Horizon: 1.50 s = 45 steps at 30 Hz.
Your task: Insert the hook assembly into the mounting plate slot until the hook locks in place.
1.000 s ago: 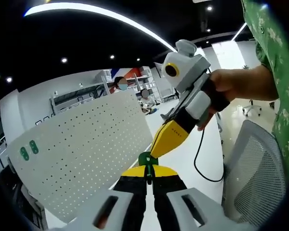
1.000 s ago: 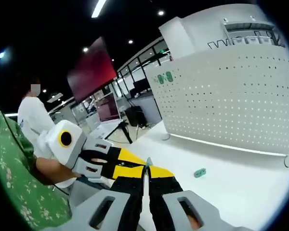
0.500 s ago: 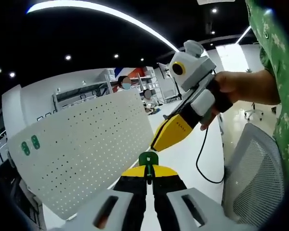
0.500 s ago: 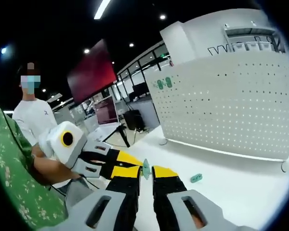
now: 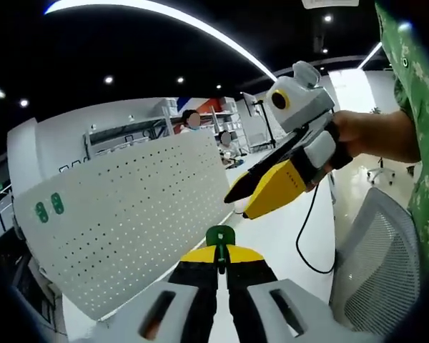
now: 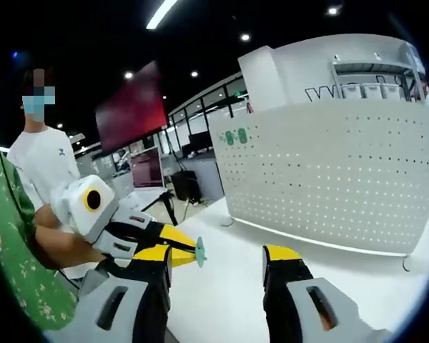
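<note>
A small green hook piece sticks up between the yellow-black jaws of my left gripper, which is shut on it. The white perforated mounting plate stands upright to its left, with two green pieces fixed near its top corner. My right gripper hangs above and to the right of the hook, apart from it, held by a hand. In the right gripper view, my right gripper stands wide open with nothing in it. There the left gripper holds the hook at lower left, and the plate is ahead.
The plate stands on a white table. A grey mesh chair is at the right, and a black cable hangs from the right gripper. A person in a white shirt stands at the left. A red screen hangs behind.
My right gripper has opened wide and pulled back off the hook piece, which both grippers pinched a second ago. The left gripper keeps hold of it.
</note>
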Motion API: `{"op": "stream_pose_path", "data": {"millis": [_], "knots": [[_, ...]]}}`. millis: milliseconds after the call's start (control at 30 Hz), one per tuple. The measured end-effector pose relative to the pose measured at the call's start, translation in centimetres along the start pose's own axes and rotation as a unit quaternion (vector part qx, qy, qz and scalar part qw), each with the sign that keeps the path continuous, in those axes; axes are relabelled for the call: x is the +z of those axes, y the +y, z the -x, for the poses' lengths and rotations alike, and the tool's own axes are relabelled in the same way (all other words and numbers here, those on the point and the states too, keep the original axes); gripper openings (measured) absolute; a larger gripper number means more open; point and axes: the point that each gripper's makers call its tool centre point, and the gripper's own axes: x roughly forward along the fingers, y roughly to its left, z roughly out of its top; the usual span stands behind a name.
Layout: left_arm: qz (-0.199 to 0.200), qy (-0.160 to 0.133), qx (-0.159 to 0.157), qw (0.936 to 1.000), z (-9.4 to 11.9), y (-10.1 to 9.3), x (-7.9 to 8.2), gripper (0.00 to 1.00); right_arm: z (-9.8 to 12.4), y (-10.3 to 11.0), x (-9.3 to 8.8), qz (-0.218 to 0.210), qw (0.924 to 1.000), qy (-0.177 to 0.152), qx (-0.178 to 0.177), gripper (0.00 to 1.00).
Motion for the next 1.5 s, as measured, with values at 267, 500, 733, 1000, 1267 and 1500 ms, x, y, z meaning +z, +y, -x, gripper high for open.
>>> {"op": "stream_pose_path", "data": {"millis": [267,500,733,1000,1267,1500], "knots": [[0.016,0.008,0.008,0.9998,-0.1,0.4,-0.2,0.03,0.3,-1.2,0.5,0.008,0.9994,-0.017,-0.03,0.75],[0.041,0.015,0.018,0.9989,-0.1,1.1,-0.4,0.03,0.7,-1.7,1.3,0.023,0.998,-0.04,-0.044,0.85],[0.064,0.014,0.032,0.9974,0.1,2.1,-0.2,0.03,0.9,-2.2,1.7,0.045,0.9962,-0.046,-0.059,0.89],[0.097,0.013,0.083,0.9917,0.3,5.3,0.6,0.03,0.9,-2.2,2.0,0.042,0.9962,-0.052,-0.055,0.89],[0.138,-0.001,0.14,0.9806,0.4,9.6,1.9,0.03,1.1,-2.3,2.5,0.044,0.996,-0.056,-0.053,0.89],[0.155,-0.01,0.166,0.9738,0.2,11.9,2.9,0.03,1.0,-2.3,2.6,0.046,0.9962,-0.055,-0.048,0.89]]}}
